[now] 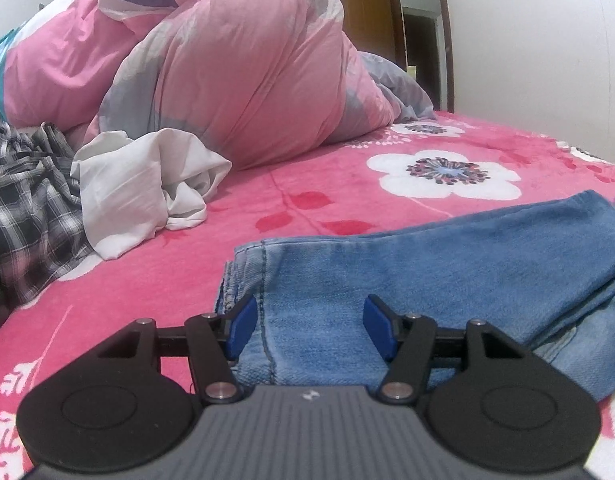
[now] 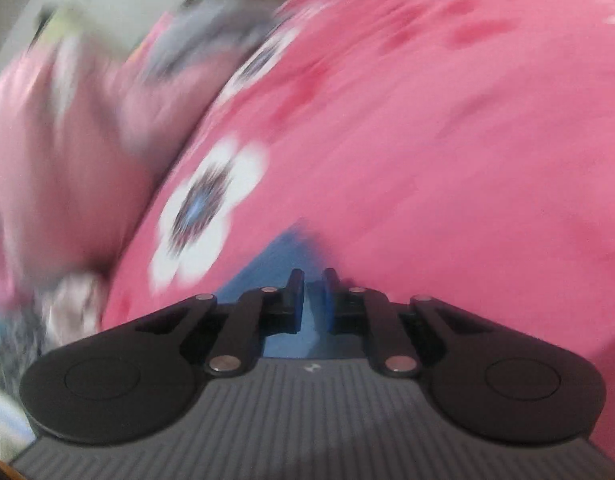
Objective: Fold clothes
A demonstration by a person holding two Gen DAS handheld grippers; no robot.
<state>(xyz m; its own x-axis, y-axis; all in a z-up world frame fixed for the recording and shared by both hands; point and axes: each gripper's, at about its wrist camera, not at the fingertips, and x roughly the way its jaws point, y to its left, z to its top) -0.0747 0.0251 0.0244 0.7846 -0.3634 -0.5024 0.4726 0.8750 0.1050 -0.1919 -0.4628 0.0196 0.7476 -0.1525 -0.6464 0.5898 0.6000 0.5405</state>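
Blue jeans (image 1: 407, 264) lie across the pink flowered bedspread (image 1: 307, 192), folded lengthwise, with the hem end towards me. My left gripper (image 1: 310, 330) is open, low over that end, and its blue pads (image 1: 243, 326) stand either side of the denim without closing on it. In the blurred right wrist view my right gripper (image 2: 310, 300) is shut on a corner of the blue jeans (image 2: 283, 256), which shows as a triangle ahead of the fingers, above the bedspread (image 2: 447, 160).
A white garment (image 1: 147, 188) and a grey plaid garment (image 1: 27, 208) lie crumpled at the left. Behind them a big pink and grey duvet (image 1: 227, 60) is heaped up. A white wall and a wooden door frame (image 1: 447, 32) stand at the back right.
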